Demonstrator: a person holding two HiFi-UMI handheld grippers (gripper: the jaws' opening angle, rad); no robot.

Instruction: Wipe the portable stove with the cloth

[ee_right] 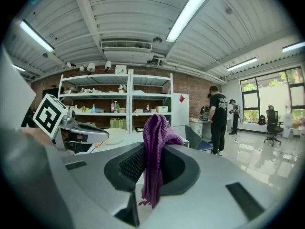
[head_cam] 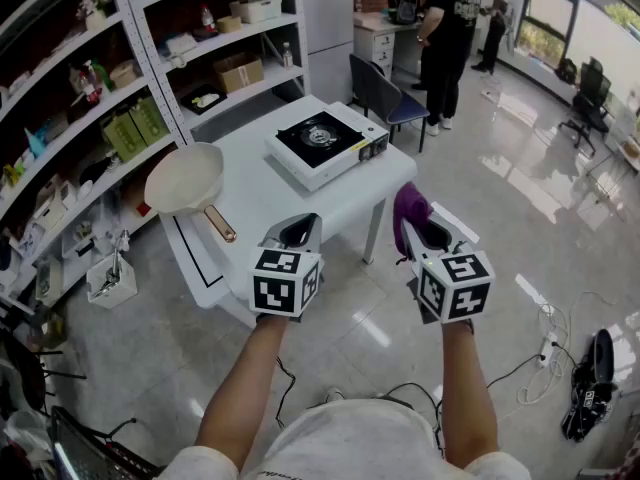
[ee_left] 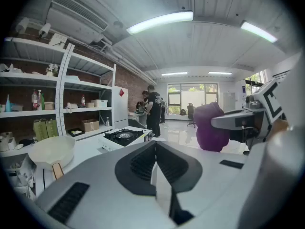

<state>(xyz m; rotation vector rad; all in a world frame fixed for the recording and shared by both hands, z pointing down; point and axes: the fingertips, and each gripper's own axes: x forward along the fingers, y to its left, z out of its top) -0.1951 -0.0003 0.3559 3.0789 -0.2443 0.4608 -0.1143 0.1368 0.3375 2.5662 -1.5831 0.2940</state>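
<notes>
Forearms (head_cam: 245,388) stretch forward side by side from the bottom of the head view, each ending in a grey, smooth plastic gripper with a black-and-white marker cube (head_cam: 285,281) on its back. Both grippers are held level in the air, over the tiled floor at the near edge of the worktop (head_cam: 270,198), and point towards it.

On the left gripper (head_cam: 290,236), the fingers are pressed together with nothing between them; its own view shows the ribbed black pads (ee_left: 143,163) meeting in one thin seam. On the right gripper (head_cam: 415,233), the fingers are clamped on the cloth (head_cam: 410,206). This is a purple, knitted, ribbed piece, bunched into a rounded hump above the fingers, with a frayed end hanging below them in the right gripper view (ee_right: 155,147).

The stove (head_cam: 325,143) sits on the far part of the white worktop, well apart from the cloth. It is a flat white box with a glossy black square top, a round burner in the middle and knobs on its front edge. At the worktop's left edge rests a round, cream, matte pan (head_cam: 185,178) with a wooden handle.
</notes>
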